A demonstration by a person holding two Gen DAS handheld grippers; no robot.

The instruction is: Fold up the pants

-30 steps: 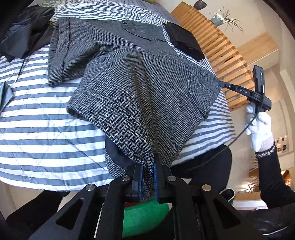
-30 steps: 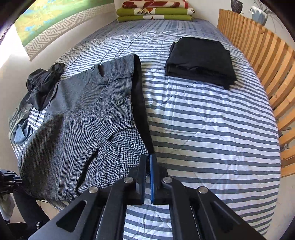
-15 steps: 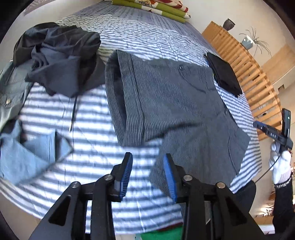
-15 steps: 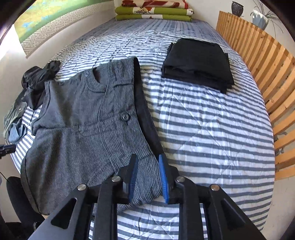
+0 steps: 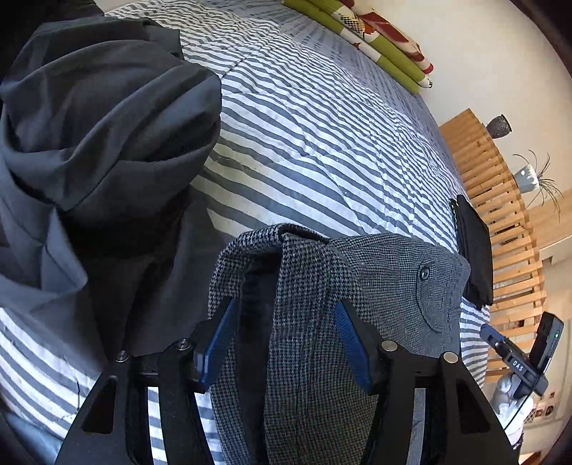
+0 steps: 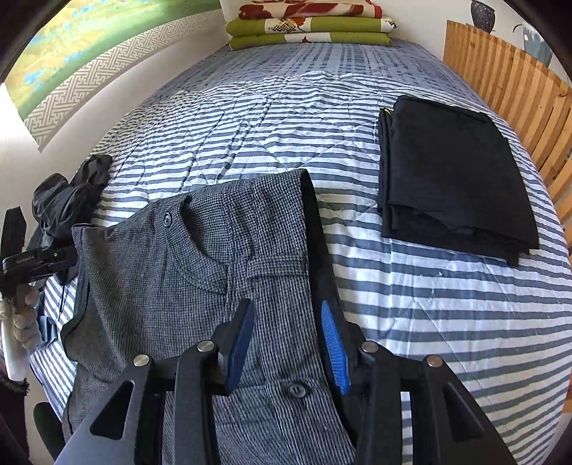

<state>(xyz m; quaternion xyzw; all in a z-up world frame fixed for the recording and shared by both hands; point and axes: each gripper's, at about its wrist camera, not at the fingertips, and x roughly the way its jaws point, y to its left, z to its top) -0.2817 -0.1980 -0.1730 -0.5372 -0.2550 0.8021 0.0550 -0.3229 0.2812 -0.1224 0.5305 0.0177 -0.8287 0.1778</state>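
The striped quilt (image 6: 447, 304) had plenty of bare room on its right half and toward the head of the bed, where a stack of folded green and red-patterned bedding (image 6: 311, 27) sat against the wall. A wooden slatted rail (image 6: 507, 82) ran along the bed's right edge, and a folded black garment (image 6: 454, 175) lay near it, well apart from the grey pants (image 6: 200, 257). On the left, a rumpled dark garment (image 5: 96, 118) crowded that side, its edge just beside the pants.

The pants lay flat at the near end of the bed, folded over so that two layers showed. They were a fine grey houndstooth weave with a dark lining strip along the right edge, a buttoned pocket flap, and another button near the bottom.

The left gripper (image 5: 282, 343) stood with its blue pads (image 5: 218, 339) spread, a raised fold of the pants between them; I could not tell whether they touched the cloth. Its jaws had just been opening. The right gripper (image 6: 286, 343) also stood spread over the pants' right edge, the cloth between its pads but not pinched; its jaws had just been opening further. A gloved hand (image 6: 25, 318) held the left tool's handle.
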